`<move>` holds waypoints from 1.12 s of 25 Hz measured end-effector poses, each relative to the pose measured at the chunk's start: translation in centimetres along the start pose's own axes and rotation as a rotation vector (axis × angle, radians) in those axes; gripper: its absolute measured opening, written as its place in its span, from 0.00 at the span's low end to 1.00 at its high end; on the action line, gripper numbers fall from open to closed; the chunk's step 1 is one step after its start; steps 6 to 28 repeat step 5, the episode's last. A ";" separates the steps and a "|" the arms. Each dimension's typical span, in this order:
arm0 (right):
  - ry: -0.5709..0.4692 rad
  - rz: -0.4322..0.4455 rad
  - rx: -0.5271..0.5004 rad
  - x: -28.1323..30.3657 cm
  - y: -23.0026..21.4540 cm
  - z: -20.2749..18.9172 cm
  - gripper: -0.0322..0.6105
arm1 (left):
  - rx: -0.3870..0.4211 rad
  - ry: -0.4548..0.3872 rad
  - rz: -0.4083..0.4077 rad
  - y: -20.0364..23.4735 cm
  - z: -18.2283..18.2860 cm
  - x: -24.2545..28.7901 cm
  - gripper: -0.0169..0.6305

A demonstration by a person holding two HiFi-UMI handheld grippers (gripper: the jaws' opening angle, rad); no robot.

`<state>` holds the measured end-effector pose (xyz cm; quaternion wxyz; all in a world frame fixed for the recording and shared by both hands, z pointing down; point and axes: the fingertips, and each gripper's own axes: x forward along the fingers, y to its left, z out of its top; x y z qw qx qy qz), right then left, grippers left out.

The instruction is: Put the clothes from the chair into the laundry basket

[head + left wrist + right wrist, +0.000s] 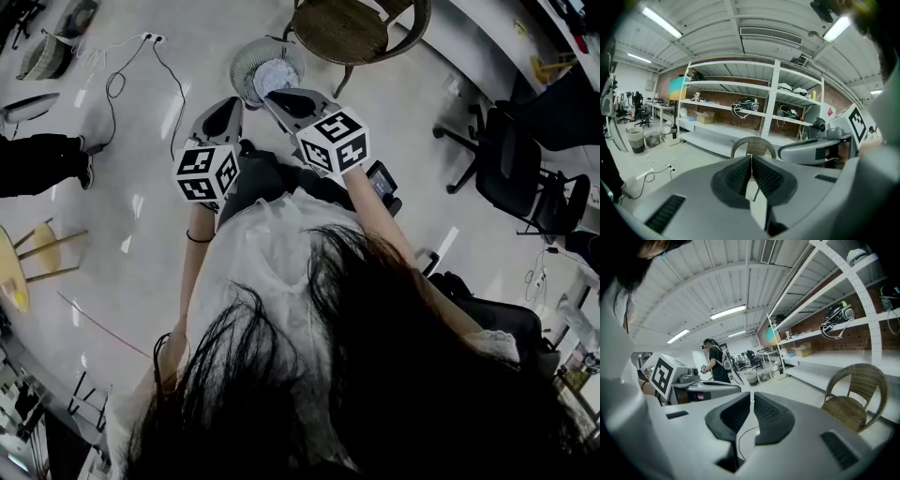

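Pale glossy floor [141, 234] all round, and at twelve o'clock sits the laundry basket [244, 56] with a white garment [275, 77] lying inside it. The wicker chair [354, 28] at one o'clock looks bare, so the job seems about done. The left gripper [751, 158] and right gripper [752, 398] are held forward side by side, fingers [765, 177] closed on nothing, idle I'd say, with no garment left to lift. A cable [114, 84] trails at ten o'clock, office chairs [511, 173] stand at three, and long shelving [740, 105] runs beyond.
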<state>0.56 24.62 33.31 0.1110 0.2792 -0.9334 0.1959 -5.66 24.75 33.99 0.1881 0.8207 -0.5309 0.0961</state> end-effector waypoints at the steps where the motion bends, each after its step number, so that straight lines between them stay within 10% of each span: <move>1: 0.003 0.001 -0.009 0.0 0.0 -0.1 0.11 | 0.000 0.000 0.002 0.0 0.0 0.1 0.06; 28: 0.005 0.011 -0.024 0.1 -0.2 -0.1 0.11 | 0.001 -0.003 0.006 0.0 -0.1 0.5 0.06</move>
